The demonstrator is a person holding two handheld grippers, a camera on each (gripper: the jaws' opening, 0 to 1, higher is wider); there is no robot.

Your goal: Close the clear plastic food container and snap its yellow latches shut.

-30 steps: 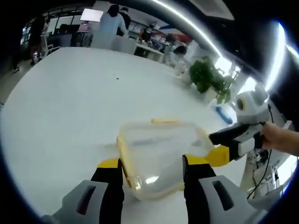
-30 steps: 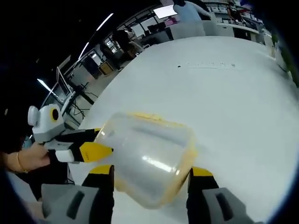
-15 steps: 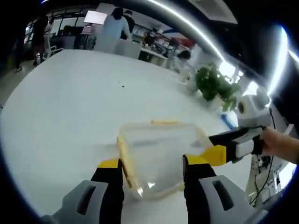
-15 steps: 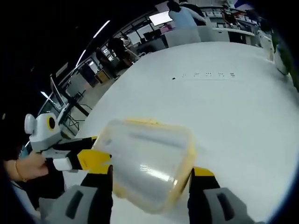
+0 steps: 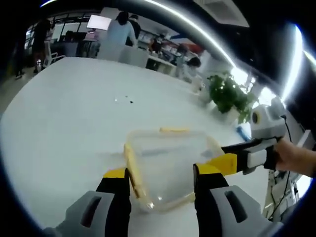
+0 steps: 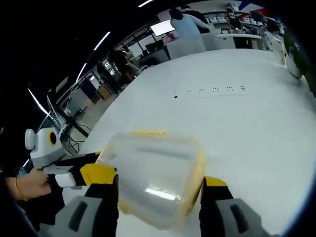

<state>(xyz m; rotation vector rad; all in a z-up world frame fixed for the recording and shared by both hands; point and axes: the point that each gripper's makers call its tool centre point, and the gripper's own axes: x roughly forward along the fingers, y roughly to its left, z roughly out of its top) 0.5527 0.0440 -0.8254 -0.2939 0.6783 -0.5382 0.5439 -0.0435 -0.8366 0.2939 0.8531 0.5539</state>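
The clear plastic food container [image 5: 168,163] with yellow latches sits on the white table [image 5: 69,113], lid on. One yellow latch [image 5: 132,170] runs along its left side and another [image 5: 173,130] along its far edge. My left gripper [image 5: 162,177] is open, its jaws straddling the container's near end. My right gripper [image 5: 232,162], held by a hand [image 5: 296,158], touches the container's right edge. In the right gripper view the container [image 6: 155,173] lies between the wide-apart jaws of my right gripper [image 6: 159,190]. There my left gripper [image 6: 94,174] meets its left edge.
A green potted plant [image 5: 227,91] and a small blue object [image 5: 242,131] stand near the table's far right. Small dark marks [image 6: 207,90] dot the tabletop beyond the container. People [image 5: 121,29] and desks are in the room behind the table.
Both cameras have tilted a little, so the background has shifted. The container and both grippers keep nearly the same places relative to each other.
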